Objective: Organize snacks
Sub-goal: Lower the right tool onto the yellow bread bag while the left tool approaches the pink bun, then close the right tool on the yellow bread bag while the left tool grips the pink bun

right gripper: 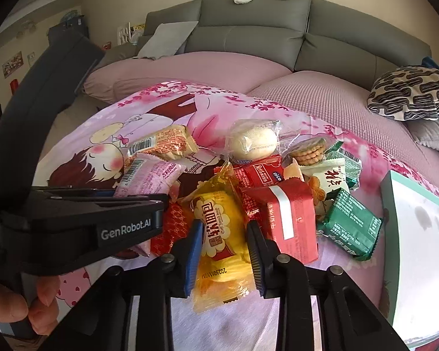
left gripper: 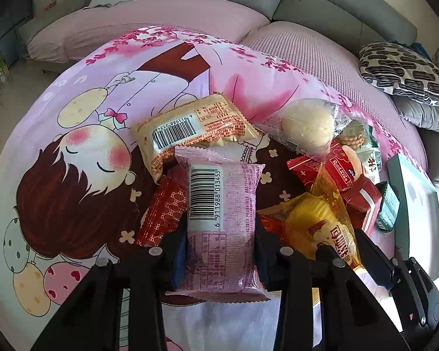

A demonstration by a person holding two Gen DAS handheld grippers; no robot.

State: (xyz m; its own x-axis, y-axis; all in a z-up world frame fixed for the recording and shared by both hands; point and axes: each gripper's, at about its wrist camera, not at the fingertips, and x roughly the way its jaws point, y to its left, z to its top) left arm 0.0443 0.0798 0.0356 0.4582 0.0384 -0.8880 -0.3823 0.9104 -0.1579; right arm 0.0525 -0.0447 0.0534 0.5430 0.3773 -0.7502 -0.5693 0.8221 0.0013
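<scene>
While the snacks lie heaped on a pink cartoon-print bedsheet (left gripper: 82, 134), the left claw (left gripper: 219, 231) is pressed against both sides of a pink snack packet (left gripper: 224, 219) lying barcode-up at the left edge of the heap. The right claw (right gripper: 225, 234) is pinched on a yellow soft-bread packet (right gripper: 219, 234) near the middle. Just beside it lie a red packet (right gripper: 289, 219) and a green packet (right gripper: 351, 225); behind them a clear-wrapped round bun (right gripper: 253, 142) and a cream packet (right gripper: 166, 143) are seen. A pale green-rimmed tray (right gripper: 390, 193), or possibly a box lid, sits at the right.
</scene>
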